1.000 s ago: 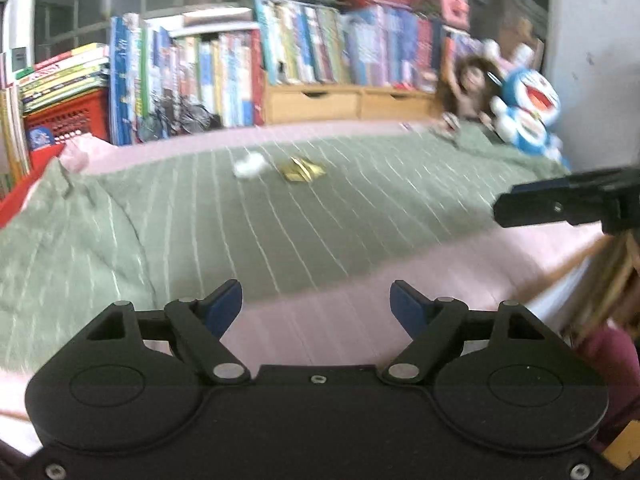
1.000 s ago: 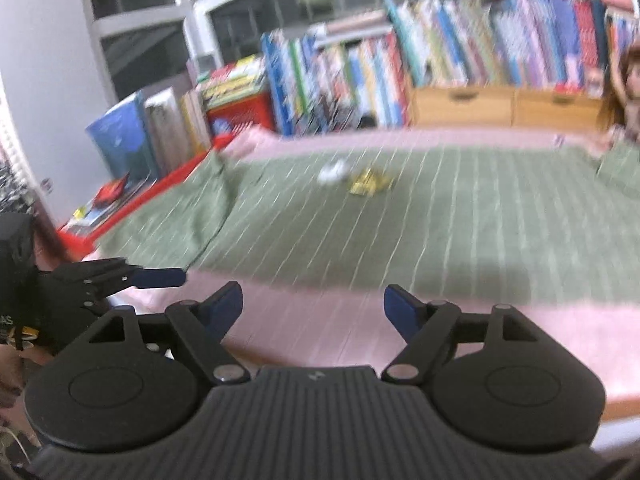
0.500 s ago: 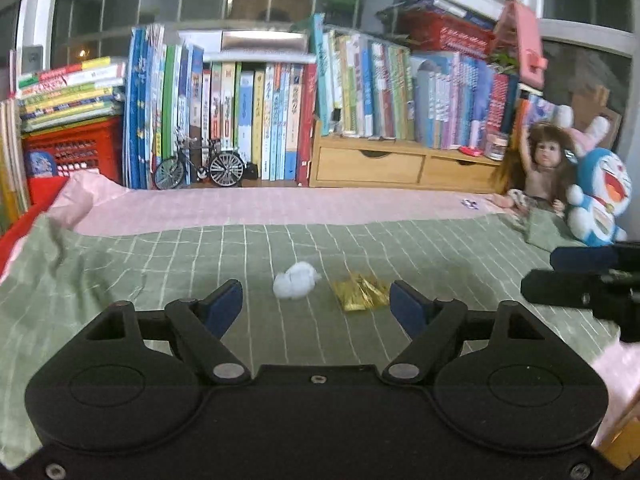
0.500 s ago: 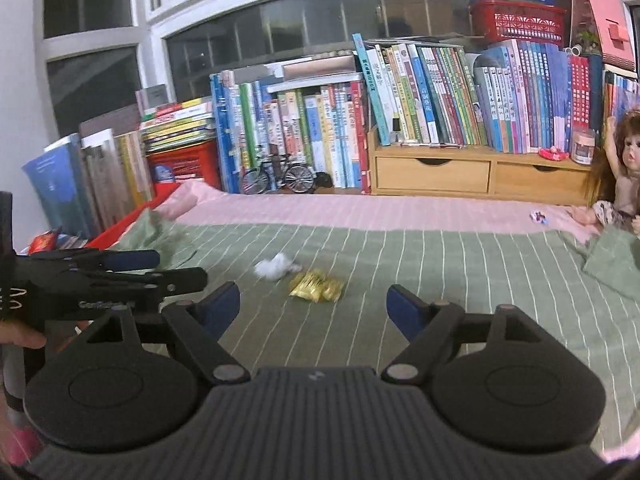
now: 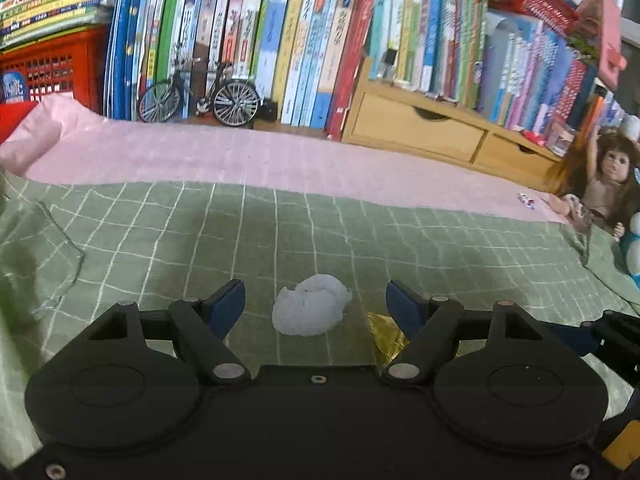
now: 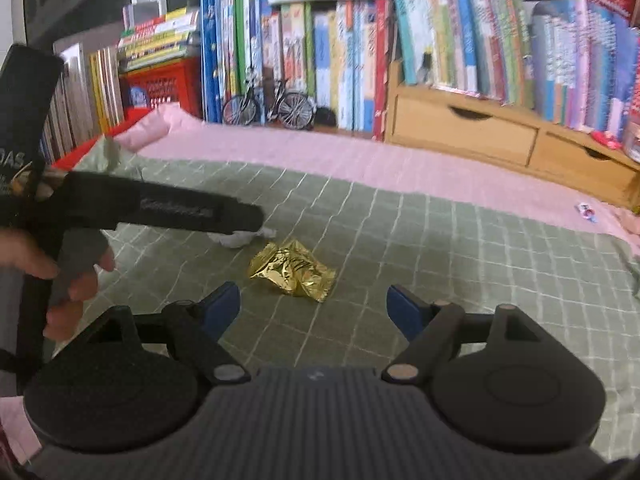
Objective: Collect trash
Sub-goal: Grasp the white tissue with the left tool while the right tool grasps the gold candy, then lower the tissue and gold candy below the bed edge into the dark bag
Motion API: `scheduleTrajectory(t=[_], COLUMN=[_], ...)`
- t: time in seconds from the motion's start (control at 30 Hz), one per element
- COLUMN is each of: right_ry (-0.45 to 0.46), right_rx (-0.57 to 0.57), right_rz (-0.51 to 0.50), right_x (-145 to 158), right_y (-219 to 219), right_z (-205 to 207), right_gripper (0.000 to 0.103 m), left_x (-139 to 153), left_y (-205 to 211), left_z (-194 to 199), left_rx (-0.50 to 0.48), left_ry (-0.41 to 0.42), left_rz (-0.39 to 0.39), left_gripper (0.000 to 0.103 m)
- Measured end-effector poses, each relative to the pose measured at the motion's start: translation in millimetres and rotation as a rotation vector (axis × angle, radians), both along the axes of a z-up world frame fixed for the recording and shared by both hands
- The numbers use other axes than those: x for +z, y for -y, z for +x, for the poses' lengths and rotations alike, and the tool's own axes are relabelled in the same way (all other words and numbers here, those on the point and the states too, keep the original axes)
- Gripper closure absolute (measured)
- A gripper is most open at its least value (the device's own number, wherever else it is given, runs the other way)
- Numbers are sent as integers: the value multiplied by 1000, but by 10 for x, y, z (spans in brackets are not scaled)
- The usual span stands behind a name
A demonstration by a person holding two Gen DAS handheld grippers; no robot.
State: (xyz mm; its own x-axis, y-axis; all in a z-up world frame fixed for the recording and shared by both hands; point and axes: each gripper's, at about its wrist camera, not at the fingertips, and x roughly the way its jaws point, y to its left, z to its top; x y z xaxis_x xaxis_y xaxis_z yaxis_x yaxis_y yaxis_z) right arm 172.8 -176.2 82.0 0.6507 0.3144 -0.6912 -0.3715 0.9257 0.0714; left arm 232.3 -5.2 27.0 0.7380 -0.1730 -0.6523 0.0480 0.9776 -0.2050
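A crumpled white tissue [image 5: 312, 310] lies on the green checked blanket [image 5: 160, 240], between the blue pads of my left gripper [image 5: 316, 301]; its jaws are closing and the pads stand clear of the tissue. Just right of it lies a gold foil wrapper [image 5: 384, 336], half hidden behind the right finger. In the right wrist view the gold wrapper [image 6: 294, 270] lies just ahead of my open, empty right gripper [image 6: 314, 304]. The left gripper [image 6: 248, 218] reaches in from the left over the tissue [image 6: 236, 240].
A small candy wrapper [image 5: 526, 200] lies on the pink sheet [image 5: 240, 156] at the far right. Behind the bed stand rows of books, a toy bicycle [image 5: 200, 92], a wooden drawer unit [image 5: 416, 128], a red crate [image 5: 48, 68] and a doll [image 5: 608, 176].
Both grippers have moved forward over the bed toward the trash. The tissue now sits between the left gripper's fingers, and the gold wrapper lies close in front of the right gripper.
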Motion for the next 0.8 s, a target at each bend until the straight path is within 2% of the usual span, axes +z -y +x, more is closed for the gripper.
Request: scheduleTrajectory(t=[0.17,0.33,0.4,0.43,0.57,0.7,0.8], right_ry=[-14,-30,-49,-58,-71,-61,-38], right_rx=[26,38,43,46,55,68,90], right_rz=[-23,-19,2,13,46,71,92], right_x=[-127,-237,-276,-295,-305,-225,-96], right_y=[-147,-242,-257,-257,-238,-203,-165], right_z=[204,365,414,432,410,333,213], right_gripper=[15,16,16,18,46,52,53], left_x=[-141,-196,-198,-186,-117,51,249], left_y=[11,3,-13,-27,-89,-159,-206], left_z=[170,189,191,189,124,-34,-276], left_rx=[-6,-10,-6,-5,31,47,36], left_ry=[-28,-34,-33,-35,-31,-8,38], left_rz=[-10,-15,-16,-23,-30,-43,-43], left_gripper=[35,63,71,72,74,75,75])
